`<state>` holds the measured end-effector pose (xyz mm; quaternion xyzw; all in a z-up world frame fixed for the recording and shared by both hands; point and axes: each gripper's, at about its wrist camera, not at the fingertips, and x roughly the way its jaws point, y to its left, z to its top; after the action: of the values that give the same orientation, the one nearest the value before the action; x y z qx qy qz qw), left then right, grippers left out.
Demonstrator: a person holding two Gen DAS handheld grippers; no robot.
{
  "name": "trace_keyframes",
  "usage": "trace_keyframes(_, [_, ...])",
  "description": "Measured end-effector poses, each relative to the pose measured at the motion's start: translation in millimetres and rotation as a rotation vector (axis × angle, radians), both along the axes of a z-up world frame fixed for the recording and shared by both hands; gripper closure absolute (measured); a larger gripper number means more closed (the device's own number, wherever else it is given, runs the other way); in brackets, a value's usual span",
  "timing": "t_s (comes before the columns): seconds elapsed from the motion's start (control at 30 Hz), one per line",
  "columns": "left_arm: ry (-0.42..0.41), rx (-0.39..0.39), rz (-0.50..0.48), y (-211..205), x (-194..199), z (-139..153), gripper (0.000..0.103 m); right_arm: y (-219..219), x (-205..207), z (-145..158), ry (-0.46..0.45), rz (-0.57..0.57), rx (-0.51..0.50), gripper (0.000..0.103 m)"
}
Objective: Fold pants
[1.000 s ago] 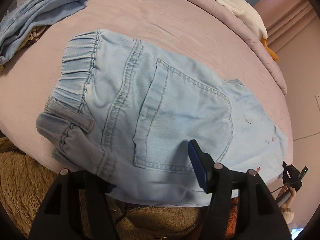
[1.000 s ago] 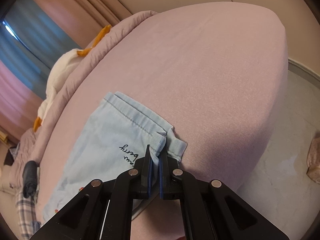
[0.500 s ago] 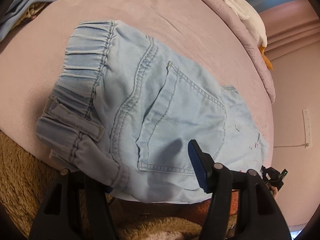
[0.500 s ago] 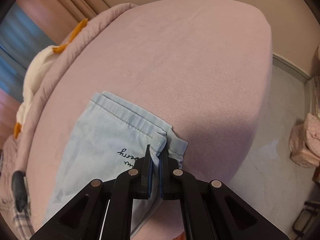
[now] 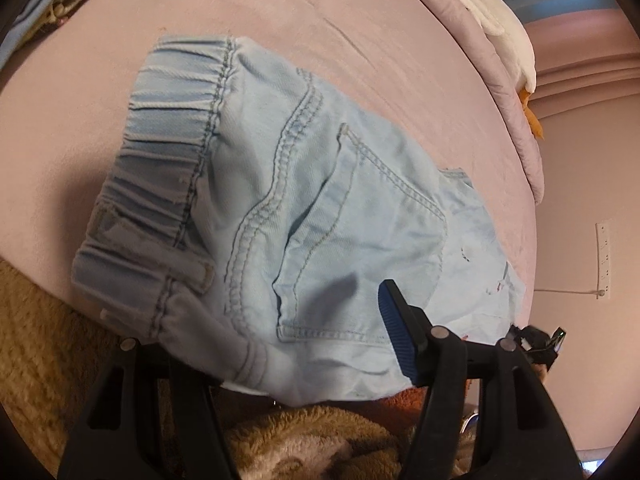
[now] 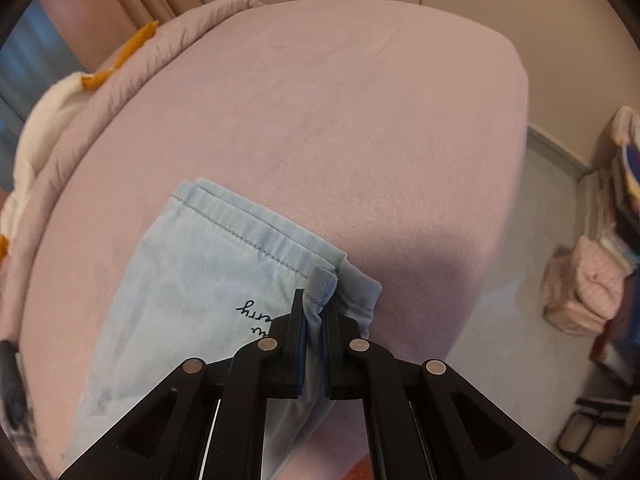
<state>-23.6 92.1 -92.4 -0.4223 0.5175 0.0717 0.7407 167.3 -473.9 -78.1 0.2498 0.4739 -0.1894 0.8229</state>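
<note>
Pale denim pants [image 5: 328, 216] lie along the bed's [image 6: 360, 112] near edge. Right gripper [image 6: 314, 312], jaws just easing apart, has the hem between them — left gripper [image 5: 280, 344] half-open over the waistband end.

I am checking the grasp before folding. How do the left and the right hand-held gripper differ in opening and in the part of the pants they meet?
Opening: the left hand-held gripper stands wide open; the right hand-held gripper shows a narrow gap, its jaws having just been opening. Part: the left is at the waistband end of the pants; the right has the hem corner between its jaws. Both point down at the bed.
</note>
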Motion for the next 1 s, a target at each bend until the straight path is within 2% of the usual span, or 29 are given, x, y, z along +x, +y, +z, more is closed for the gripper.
trace_keyframes(0.03, [-0.001, 0.005, -0.011, 0.9, -2.0, 2.6, 0.040, 5.0, 0.6, 7.0, -0.012, 0.013, -0.007, 0.076])
trace_keyframes(0.07, [-0.006, 0.022, -0.024, -0.8, -4.0, 7.3, 0.039, 13.0, -0.4, 18.5, -0.039, 0.042, -0.022, 0.063])
trace_keyframes(0.1, [-0.017, 0.037, -0.024, -1.5, -6.3, 11.3, 0.038, 18.3, -2.7, 26.6, -0.061, 0.064, -0.037, 0.040])
trace_keyframes(0.13, [-0.028, 0.046, -0.021, -1.3, -8.9, 15.5, 0.037, 25.6, -4.0, 37.2, -0.076, 0.086, -0.059, 0.035])
trace_keyframes(0.2, [-0.060, 0.029, 0.001, 3.9, -16.5, 26.9, 0.035, 43.8, -5.9, 62.2, -0.095, 0.136, -0.099, 0.035])
trace_keyframes(0.3, [-0.122, -0.026, 0.048, 16.3, -26.1, 42.7, 0.030, 73.2, -12.0, 96.2, -0.175, 0.247, -0.049, 0.035])
trace_keyframes(0.37, [-0.167, -0.092, 0.067, 24.1, -31.4, 48.3, 0.027, 96.0, -13.8, 110.8, -0.211, 0.336, -0.007, 0.035])
trace_keyframes(0.43, [-0.198, -0.186, 0.089, 29.1, -37.1, 45.3, 0.018, 128.3, -13.2, 121.2, -0.227, 0.439, 0.014, 0.035])
trace_keyframes(0.47, [-0.199, -0.181, 0.088, 28.3, -37.7, 44.8, 0.016, 144.0, -13.0, 123.8, -0.234, 0.492, 0.019, 0.035])
trace_keyframes(0.57, [-0.141, -0.049, 0.066, 19.1, -35.4, 44.2, 0.017, 193.9, -13.0, 123.9, -0.242, 0.667, 0.041, 0.035])
trace_keyframes(0.63, [-0.142, -0.015, 0.052, 12.3, -34.1, 47.5, 0.017, 222.7, -15.7, 119.7, -0.235, 0.749, 0.052, 0.035])
trace_keyframes(0.8, [-0.188, 0.026, 0.018, 1.3, -30.7, 62.2, 0.017, 257.3, -19.2, 118.7, -0.237, 0.846, 0.052, 0.035])
trace_keyframes(1.0, [-0.144, 0.148, -0.007, -18.5, -15.0, 70.2, 0.017, 262.2, -33.5, 126.1, -0.271, 0.888, 0.097, 0.035])
